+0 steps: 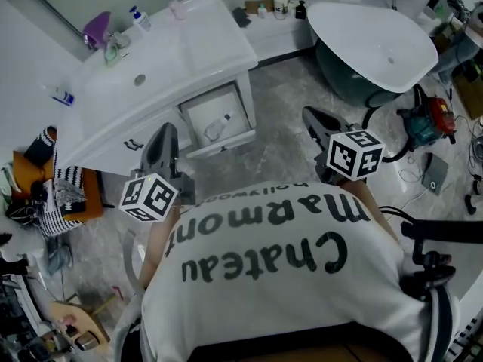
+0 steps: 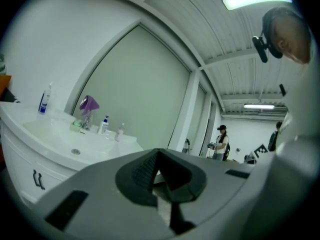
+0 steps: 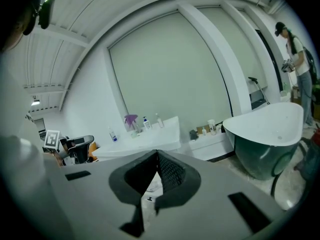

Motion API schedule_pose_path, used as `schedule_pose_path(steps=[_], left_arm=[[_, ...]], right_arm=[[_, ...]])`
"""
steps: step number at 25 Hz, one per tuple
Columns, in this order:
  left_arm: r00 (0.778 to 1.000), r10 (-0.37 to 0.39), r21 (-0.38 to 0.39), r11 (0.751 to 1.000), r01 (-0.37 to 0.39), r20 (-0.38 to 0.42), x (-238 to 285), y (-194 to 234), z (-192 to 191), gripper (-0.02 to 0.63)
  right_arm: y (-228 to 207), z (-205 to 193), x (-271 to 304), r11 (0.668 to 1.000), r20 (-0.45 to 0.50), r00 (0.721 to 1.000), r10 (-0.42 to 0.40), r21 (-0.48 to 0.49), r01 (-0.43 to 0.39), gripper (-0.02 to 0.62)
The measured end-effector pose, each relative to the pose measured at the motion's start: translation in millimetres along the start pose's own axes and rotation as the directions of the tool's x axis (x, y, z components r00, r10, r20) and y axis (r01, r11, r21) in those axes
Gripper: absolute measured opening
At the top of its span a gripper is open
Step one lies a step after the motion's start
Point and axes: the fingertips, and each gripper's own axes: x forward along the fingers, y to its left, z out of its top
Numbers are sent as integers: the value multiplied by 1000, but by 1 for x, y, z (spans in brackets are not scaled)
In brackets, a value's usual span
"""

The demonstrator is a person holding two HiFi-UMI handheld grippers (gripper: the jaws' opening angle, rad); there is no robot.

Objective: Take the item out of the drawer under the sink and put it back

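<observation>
Under the white sink counter [image 1: 151, 74] a drawer [image 1: 246, 111] stands pulled out. A clear bottle [image 1: 217, 127] lies on its side inside it. My left gripper [image 1: 167, 131] is in front of the cabinet, just left of the drawer, jaws shut and empty. My right gripper [image 1: 309, 115] hangs over the floor to the right of the drawer, also shut with nothing held. In the left gripper view the gripper [image 2: 159, 151] has its pads closed tip to tip, facing the sink [image 2: 75, 141]. In the right gripper view the gripper [image 3: 156, 154] is likewise closed, pointing towards the counter [image 3: 145, 139].
A white bathtub [image 1: 377, 44] stands at the right, with a power tool [image 1: 426, 123] and cables on the floor beside it. Bottles [image 1: 138, 17] and a purple item [image 1: 96, 29] sit on the counter. A chair with clothes [image 1: 64, 194] is at the left. A person [image 2: 220, 141] stands far off.
</observation>
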Motion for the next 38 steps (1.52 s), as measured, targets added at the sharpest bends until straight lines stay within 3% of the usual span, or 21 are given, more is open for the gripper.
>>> schedule_pose_path(steps=[4,6,11,14,18,23,27,32,38], left_arm=[[999,-44,171,984,44,-7,4,-13,-7,9],[999,-42,196,979,46,-28,6,-15,-13,9],[999,-11,46,999,13,-44,-3,-1,-25,9],[999,-17,16,1000,18,-29,-4,-2,-25,9],[997,-39,10,999,40,-59,-5,-8,-32,9],[986,-73,36,996,79,-147,5,-19,-53,9],[971,-119,53,990,133,-209,9,-25,-67,9],[950,-110,76,988,138,-293,27,-19,-89,9],[926,-158,72,978,194,-344,54,-17,-104,9]], right_arm=[[-14,-6,15,1000,-32,999,2,11,-2,11],[-17,-7,22,1000,-48,999,12,15,-11,11],[-7,-16,32,998,-63,997,50,-25,-52,11],[-6,-25,33,998,-74,995,59,-23,-61,11],[-10,-40,26,998,-94,994,60,10,-59,11],[-32,-55,22,997,-92,996,9,82,-1,11],[-36,-65,24,990,-100,995,5,144,9,11],[-43,-64,31,989,-103,995,-9,146,24,11],[-62,-78,33,976,-140,988,-69,198,96,11]])
